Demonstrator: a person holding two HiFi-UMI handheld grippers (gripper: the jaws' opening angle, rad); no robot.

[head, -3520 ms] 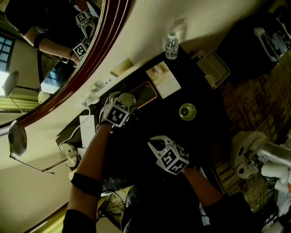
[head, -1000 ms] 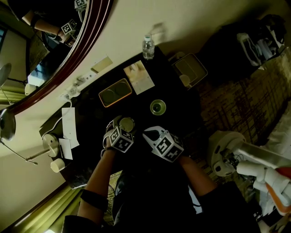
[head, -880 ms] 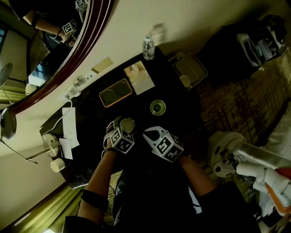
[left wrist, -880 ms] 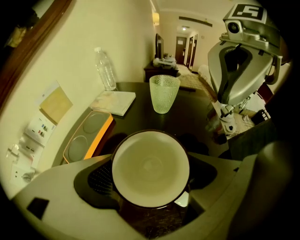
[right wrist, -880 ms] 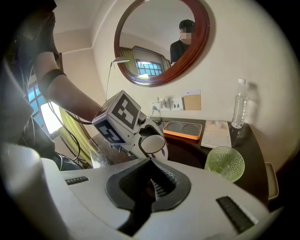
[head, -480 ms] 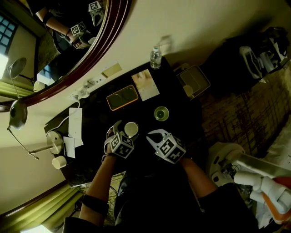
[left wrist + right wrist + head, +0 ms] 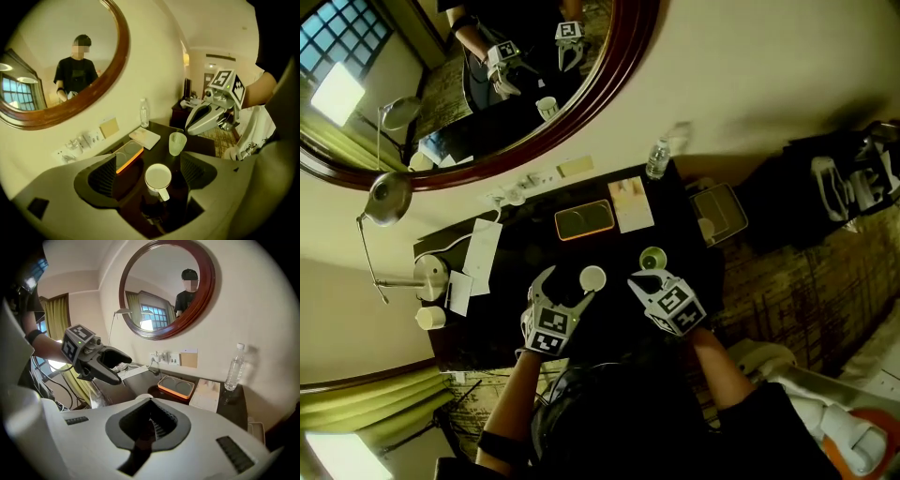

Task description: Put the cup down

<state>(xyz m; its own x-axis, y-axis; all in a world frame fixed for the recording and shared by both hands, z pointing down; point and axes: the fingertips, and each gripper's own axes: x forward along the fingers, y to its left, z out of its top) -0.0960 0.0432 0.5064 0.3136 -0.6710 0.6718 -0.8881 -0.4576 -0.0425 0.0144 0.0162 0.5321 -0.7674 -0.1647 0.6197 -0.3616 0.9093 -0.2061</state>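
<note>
Left gripper [image 7: 567, 287] hangs over the desk [image 7: 165, 132], jaws wide apart after just easing in a little. The white mug [image 7: 158, 178] shows between and below them, untouched, upright on the desk, handle toward the gripper. Right gripper [image 7: 645, 280], to the right of the mug, is closed and empty.

Risk: a dip or sideways swing of the open jaws could catch the mug's rim or handle and tip it. The right gripper's tip could likewise knock the green glass [image 7: 177, 143] just beyond the mug.

Count: two grippers, one mug, one glass, one orange tray [image 7: 584, 221] and one bottle [image 7: 657, 159] farther beyond the mug.
</note>
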